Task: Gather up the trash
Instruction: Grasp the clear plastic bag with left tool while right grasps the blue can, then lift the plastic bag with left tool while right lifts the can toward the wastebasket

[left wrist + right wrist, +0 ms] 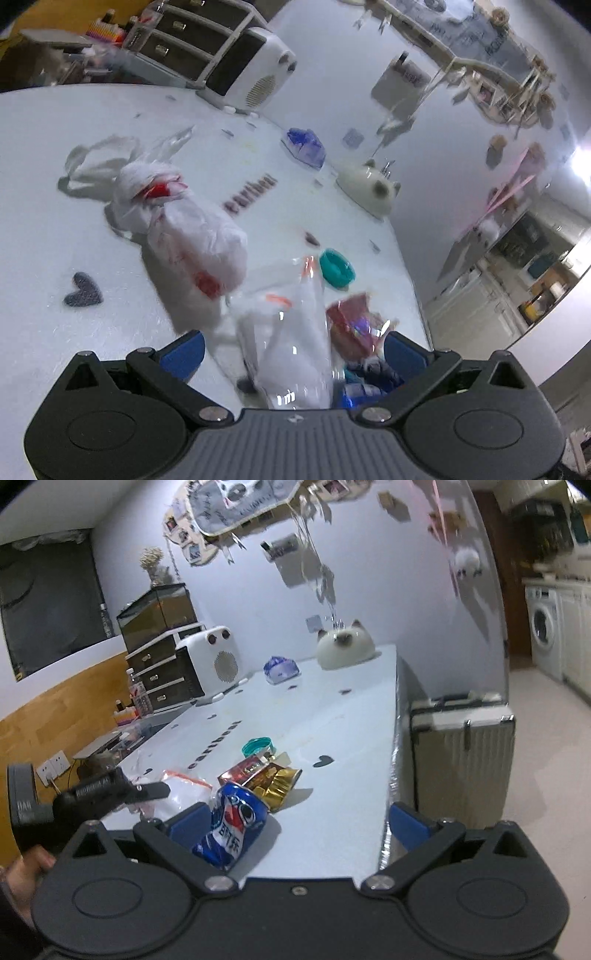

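A: Crushed blue cola can (231, 830) is noted nearest the right gripper (295, 823), lying on its side on the pale tabletop (332, 738), just against the left blue pad. Jaws are spread wide; nothing is gripped.

B: Left gripper (293, 350)?

A: Also spread, with a clear plastic zip bag (291, 332) between the pads. Whether it is touched cannot be told; the frame is blurred.

B: How should the can be taken?

A: Judgement only: the can should be centred between the pads and closed on across its dented middle, since a crumpled wall may slip or fold further.

B: Other trash recorded?

A: A torn red-and-gold foil wrapper (264, 775) lies just beyond the can, a teal plastic lid (258, 746) farther back. A knotted white plastic bag with red print (184, 229) is seen well apart on the left view.
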### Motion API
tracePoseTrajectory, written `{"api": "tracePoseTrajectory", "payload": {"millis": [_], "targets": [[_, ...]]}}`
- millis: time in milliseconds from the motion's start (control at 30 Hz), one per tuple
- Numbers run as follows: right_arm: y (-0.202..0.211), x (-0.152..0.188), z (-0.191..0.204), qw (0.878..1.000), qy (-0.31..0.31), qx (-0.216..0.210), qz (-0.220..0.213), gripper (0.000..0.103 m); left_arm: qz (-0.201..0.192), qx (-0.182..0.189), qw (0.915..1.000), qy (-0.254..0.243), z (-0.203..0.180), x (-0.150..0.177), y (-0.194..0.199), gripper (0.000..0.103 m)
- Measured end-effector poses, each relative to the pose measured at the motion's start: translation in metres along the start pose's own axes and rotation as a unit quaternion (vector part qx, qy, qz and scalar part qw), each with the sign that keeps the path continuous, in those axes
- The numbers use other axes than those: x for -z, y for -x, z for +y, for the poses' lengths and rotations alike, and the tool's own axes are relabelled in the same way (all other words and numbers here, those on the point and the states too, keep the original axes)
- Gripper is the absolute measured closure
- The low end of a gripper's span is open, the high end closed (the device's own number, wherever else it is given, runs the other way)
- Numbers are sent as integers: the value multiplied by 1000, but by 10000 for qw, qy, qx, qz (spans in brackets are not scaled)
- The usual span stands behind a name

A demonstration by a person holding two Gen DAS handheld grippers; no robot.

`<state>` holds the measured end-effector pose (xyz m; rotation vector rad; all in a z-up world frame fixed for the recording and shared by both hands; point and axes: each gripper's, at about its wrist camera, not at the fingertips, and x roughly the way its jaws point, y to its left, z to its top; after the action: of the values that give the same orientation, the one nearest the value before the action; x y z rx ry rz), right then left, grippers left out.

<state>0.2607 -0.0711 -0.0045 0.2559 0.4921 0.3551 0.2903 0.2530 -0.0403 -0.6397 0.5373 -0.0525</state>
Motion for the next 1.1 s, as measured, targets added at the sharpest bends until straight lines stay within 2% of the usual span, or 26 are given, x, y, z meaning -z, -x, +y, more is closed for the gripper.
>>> {"api": "tracePoseTrajectory", "payload": {"millis": [100,267,367,467,600,633,700,800,900,1100], "targets": [[-28,-4,-1,9991,-303,-176,249,1,-110,100,9999,-68,2,-1,-4,2],[-70,4,0,9922,-884,-446,763,21,-34,202,9995,-238,-5,-1,-11,3],[-87,12,5,9869,-1130,-684,925,24,13,278,9992,-291,-8,2,-15,9],[-93,13,15,9870,-1085,-764,911,28,34,235,9987,-441,-14,6,-18,14],[-99,16,31,9886,-846,-802,949,40,84,166,9980,-606,-19,10,-21,32],[-100,17,34,9887,-791,-837,965,43,132,205,9979,-606,-20,11,-22,40],[-101,19,41,9882,-678,-921,1023,47,244,327,9978,-513,-20,13,-23,46],[-97,22,49,9909,-415,-829,971,48,288,334,9978,-499,-19,14,-23,49],[-92,22,50,9912,-332,-827,976,49,378,428,9975,-411,-18,14,-21,52],[-76,21,46,9925,-176,-743,955,52,373,371,9974,-487,-20,20,-10,55]]}}
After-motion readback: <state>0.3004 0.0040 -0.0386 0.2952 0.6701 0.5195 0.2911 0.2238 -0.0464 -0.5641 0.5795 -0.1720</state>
